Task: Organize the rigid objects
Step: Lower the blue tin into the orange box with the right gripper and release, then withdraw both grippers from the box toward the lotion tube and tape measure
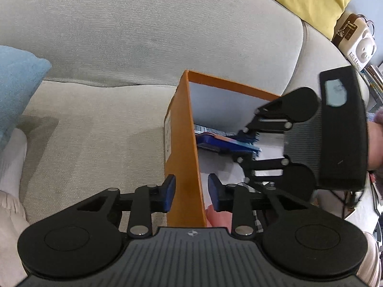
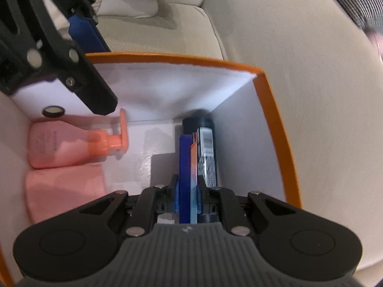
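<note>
R gripper clamps 1 blue box; L gripper open (straddles orange box wall).

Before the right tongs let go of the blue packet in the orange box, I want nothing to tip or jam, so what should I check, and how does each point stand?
1. Right tongs closed on the blue packet: ok.
2. Packet inside the orange box, beside the dark can: ok.
3. Packet bottom resting on the box floor: cannot tell.
4. Left tongs straddling the box wall to steady it: ok, but open, not clamped.
5. Pink pump bottle lying clear of the packet: ok.
6. Box sitting flat on the sofa cushion: cannot tell.
</note>
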`<state>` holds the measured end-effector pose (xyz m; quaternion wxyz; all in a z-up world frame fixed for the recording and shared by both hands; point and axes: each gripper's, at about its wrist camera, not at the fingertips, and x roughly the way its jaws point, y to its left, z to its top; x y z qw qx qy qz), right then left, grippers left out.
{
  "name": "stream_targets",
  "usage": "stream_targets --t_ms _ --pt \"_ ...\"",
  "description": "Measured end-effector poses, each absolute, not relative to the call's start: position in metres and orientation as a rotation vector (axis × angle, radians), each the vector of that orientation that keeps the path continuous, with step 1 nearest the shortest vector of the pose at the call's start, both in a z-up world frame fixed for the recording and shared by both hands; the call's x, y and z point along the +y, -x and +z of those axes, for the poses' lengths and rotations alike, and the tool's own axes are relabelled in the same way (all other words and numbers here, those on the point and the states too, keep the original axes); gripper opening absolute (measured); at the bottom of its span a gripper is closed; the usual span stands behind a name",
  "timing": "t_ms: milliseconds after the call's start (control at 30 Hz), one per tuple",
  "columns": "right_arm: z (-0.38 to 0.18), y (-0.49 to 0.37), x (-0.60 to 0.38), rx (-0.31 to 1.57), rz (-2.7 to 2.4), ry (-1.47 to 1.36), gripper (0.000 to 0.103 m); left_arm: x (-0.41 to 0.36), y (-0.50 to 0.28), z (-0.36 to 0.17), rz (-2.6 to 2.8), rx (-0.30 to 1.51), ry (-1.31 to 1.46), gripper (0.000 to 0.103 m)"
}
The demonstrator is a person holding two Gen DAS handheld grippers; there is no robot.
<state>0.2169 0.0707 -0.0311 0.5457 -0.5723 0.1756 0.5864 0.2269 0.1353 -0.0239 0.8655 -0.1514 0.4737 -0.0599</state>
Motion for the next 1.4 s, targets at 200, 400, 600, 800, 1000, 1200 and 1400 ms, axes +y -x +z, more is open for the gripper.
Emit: stream_targets --t_ms 200,400,600,800,1000,1200,1400 --pt "-0.044 -0.204 0.074 0.221 1.406 1.488 0.013 0.137 -0.224 -0.022 -0.118 0.999 0.313 0.034" --pt "-0.049 -0.198 0.076 0.263 1.414 1.512 0.021 0.135 -0.223 -0.024 -0.124 1.014 0.311 0.034" --pt "-0.038 -0.214 0.076 0.475 1.396 1.352 0.034 0.135 -0.22 -0.024 -0.122 1.015 0.309 0.035" --pt "-0.029 -0.249 0.076 0.775 1.278 1.168 0.051 0.135 -0.222 -0.026 -0.124 1.023 0.311 0.035" --pt "-0.037 -0.275 0.084 1.019 1.149 0.974 0.052 0.134 -0.222 -0.027 -0.128 1.027 0.312 0.035" --pt "-0.037 -0.272 0.095 1.059 1.144 0.872 0.036 0.133 -0.222 -0.026 -0.129 1.031 0.304 0.035" --pt "-0.029 -0.264 0.095 1.0 1.169 0.88 0.037 0.134 -0.221 -0.026 -0.132 1.029 0.301 0.035"
